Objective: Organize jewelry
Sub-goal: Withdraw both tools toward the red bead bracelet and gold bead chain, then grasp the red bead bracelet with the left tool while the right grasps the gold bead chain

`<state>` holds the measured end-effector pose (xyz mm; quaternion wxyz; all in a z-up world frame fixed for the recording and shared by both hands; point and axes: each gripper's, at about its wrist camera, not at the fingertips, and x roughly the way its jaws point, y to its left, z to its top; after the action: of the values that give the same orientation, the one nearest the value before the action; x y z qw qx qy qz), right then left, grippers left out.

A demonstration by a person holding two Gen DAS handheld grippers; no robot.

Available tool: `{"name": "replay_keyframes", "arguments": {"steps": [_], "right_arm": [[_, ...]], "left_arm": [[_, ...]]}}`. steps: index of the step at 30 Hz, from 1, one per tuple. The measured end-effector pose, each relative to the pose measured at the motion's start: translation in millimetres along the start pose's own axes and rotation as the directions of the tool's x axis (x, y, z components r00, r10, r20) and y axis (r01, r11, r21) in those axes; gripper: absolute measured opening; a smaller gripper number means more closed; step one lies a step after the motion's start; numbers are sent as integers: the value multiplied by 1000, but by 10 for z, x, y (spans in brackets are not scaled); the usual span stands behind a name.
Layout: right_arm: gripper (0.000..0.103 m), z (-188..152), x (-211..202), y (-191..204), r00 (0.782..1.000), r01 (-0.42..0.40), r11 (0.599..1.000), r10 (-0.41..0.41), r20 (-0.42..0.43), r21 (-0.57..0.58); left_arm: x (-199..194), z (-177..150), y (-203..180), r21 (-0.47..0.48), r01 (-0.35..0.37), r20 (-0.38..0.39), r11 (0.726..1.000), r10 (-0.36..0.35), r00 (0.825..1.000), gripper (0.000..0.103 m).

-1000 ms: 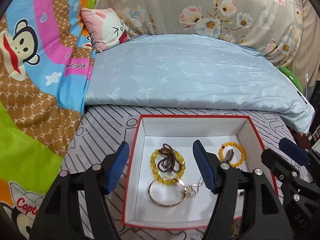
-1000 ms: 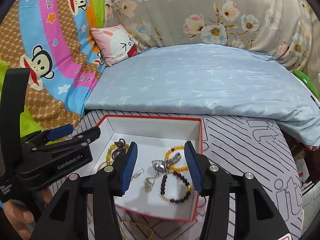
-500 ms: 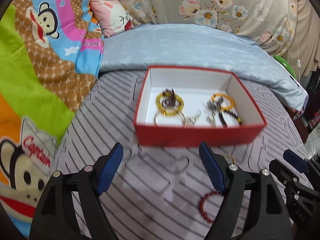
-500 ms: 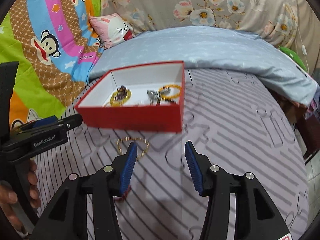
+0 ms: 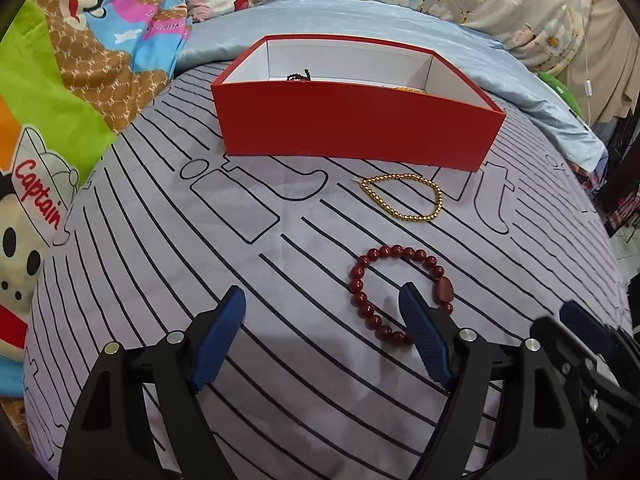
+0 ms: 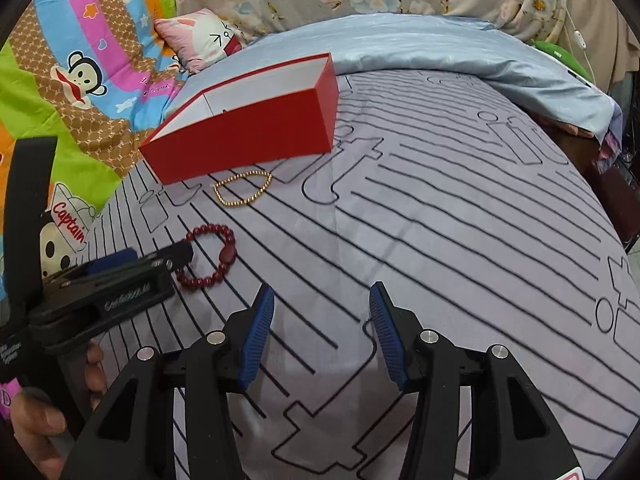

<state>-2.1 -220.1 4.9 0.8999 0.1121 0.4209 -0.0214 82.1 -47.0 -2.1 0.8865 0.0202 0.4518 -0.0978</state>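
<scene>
Red bead bracelet (image 5: pixel 394 292) and gold bead chain (image 5: pixel 404 197) lie before the red cardboard box (image 5: pixel 352 120), contents mostly hidden; left gripper (image 5: pixel 322 336), jaws just widened, and right gripper (image 6: pixel 322 334) gape empty.

A: surface?
B: bed (image 5: pixel 280 360), grey sheet with black line print.
A: what's lying on it?
B: red box (image 5: pixel 356 120), open top, white inside. gold bead bracelet (image 5: pixel 402 197) just in front of the box's near wall, apart from it. red bead bracelet (image 5: pixel 394 294) nearer the camera, flat, one larger oval bead.
A: back edge?
B: pale blue pillow (image 6: pixel 460 46) behind the box, cartoon monkey blanket (image 5: pixel 68 92) along the left, small pink pillow (image 6: pixel 200 40) at the far left corner.
</scene>
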Motion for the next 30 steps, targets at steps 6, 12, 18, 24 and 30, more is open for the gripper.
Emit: {"name": "replay_keyframes", "arguments": {"steps": [6, 12, 18, 24, 30], "right_arm": [[50, -38, 14, 17, 1000, -16, 1000, 17, -8, 8], [50, 34, 52, 70, 999, -42, 999, 42, -13, 5], [49, 227, 131, 208, 997, -80, 997, 80, -11, -15], [33, 534, 383, 338, 997, -80, 997, 80, -16, -23], [27, 710, 653, 439, 997, -73, 997, 72, -39, -12]], "left_arm": [[82, 15, -58, 22, -26, 15, 999, 26, 1000, 53], [75, 19, -82, 48, -12, 34, 999, 10, 999, 7], [9, 50, 164, -16, 25, 27, 1000, -25, 999, 7], [1, -21, 429, -65, -2, 21, 998, 3, 1000, 7], [3, -69, 469, -67, -16, 47, 998, 19, 999, 7]]}}
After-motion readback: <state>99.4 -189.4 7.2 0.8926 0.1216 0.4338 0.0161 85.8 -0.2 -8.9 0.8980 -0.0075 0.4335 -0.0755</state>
